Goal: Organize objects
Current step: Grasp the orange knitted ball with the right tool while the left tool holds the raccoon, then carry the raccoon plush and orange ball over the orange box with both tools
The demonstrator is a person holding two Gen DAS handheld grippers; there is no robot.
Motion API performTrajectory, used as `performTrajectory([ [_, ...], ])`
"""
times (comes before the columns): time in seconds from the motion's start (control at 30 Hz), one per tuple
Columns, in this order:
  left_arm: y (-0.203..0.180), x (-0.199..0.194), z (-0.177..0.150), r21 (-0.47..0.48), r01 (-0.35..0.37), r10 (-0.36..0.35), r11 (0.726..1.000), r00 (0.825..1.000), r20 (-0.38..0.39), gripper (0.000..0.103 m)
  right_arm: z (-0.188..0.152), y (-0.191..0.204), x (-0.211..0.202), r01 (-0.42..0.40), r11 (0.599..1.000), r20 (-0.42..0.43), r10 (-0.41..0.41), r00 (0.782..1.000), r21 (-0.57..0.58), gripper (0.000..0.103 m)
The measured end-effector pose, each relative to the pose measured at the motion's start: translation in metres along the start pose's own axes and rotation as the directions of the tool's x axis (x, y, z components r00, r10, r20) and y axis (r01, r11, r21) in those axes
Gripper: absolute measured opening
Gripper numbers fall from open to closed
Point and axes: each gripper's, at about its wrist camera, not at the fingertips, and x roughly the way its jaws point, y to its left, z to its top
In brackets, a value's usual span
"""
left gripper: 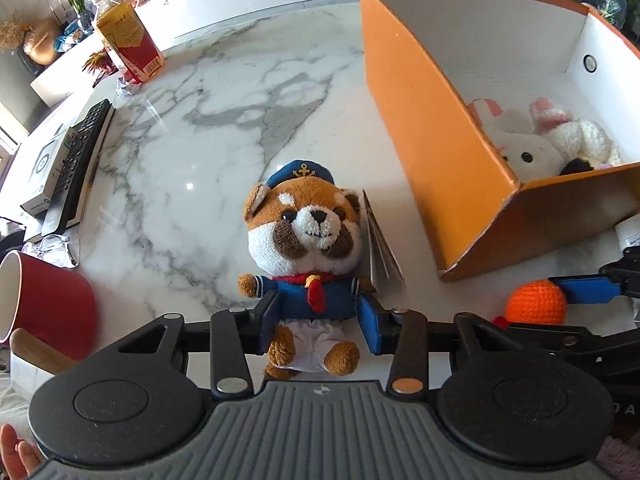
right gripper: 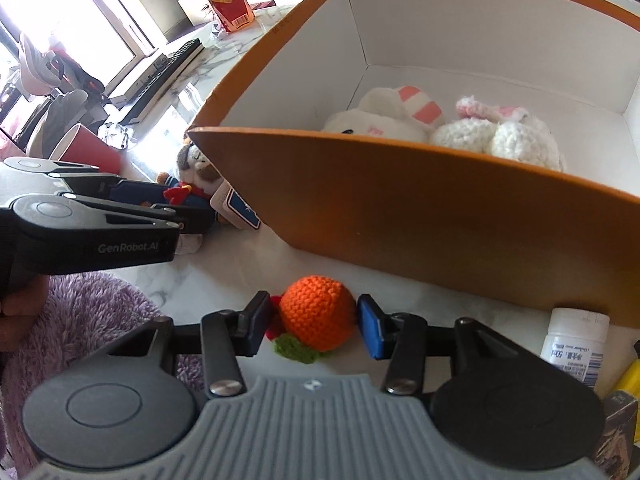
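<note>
A white marble counter with grey veins carried everything, with daylight glaring off it. Toward its far left edge stood a juice bottle with a yellow and red label, and nearer along that edge lay a black remote on a stack of flat boxes. A red cup lay tipped at the near left corner.

In the middle of the counter lay a sailor plush, brown and white, in a blue cap and blue jacket with a red neckerchief. The left claw was closed in on the plush's blue-clad body, its pads against both sides.

Just right of it, near the counter's front edge, sat an orange crochet ball with a green leaf beneath. The right claw had a finger on each side of it; the blue pad touched the ball.

Behind the ball stood an orange box, white inside, holding a white plush with pink-striped ears and a white crochet rabbit. A small white bottle stood at the box's near right corner.
</note>
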Motion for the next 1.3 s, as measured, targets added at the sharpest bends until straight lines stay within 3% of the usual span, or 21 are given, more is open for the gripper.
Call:
performTrajectory([
  [0.17, 0.0, -0.001, 0.0, -0.007, -0.029, 0.029, 1.0, 1.0, 0.009, 0.035, -0.008, -0.009, -0.012, 0.026, 1.0, 0.01, -0.026, 1.0, 0.016, 0.049],
  [0.33, 0.011, -0.014, -0.006, -0.089, 0.005, 0.0, 0.996, 0.998, 0.055, 0.023, -0.017, -0.024, -0.033, 0.023, 0.998, 0.032, -0.025, 0.999, 0.053, 0.044],
  [0.4, 0.013, -0.021, -0.01, -0.117, 0.036, -0.027, 0.992, 0.997, 0.077, 0.002, -0.02, -0.029, -0.04, 0.027, 0.998, 0.042, -0.03, 0.999, 0.055, 0.044],
  [0.67, 0.007, -0.052, -0.021, -0.131, 0.094, -0.077, 0.987, 0.989, 0.126, 0.002, -0.029, -0.038, -0.074, 0.018, 0.998, 0.103, -0.024, 0.994, 0.062, 0.044],
  [0.8, 0.002, -0.07, -0.02, -0.135, 0.156, -0.134, 0.979, 0.979, 0.155, 0.002, -0.033, -0.041, -0.084, 0.022, 0.997, 0.121, -0.031, 0.992, 0.076, 0.044],
  [1.03, -0.017, -0.126, -0.019, -0.072, 0.22, -0.195, 0.973, 0.946, 0.259, 0.002, -0.038, -0.048, -0.106, 0.006, 0.995, 0.161, -0.022, 0.987, 0.099, 0.043],
  [1.3, -0.033, -0.177, -0.004, 0.012, 0.305, -0.29, 0.952, 0.892, 0.347, 0.002, -0.025, -0.05, -0.147, -0.043, 0.995, 0.272, 0.016, 0.962, 0.092, 0.043],
])
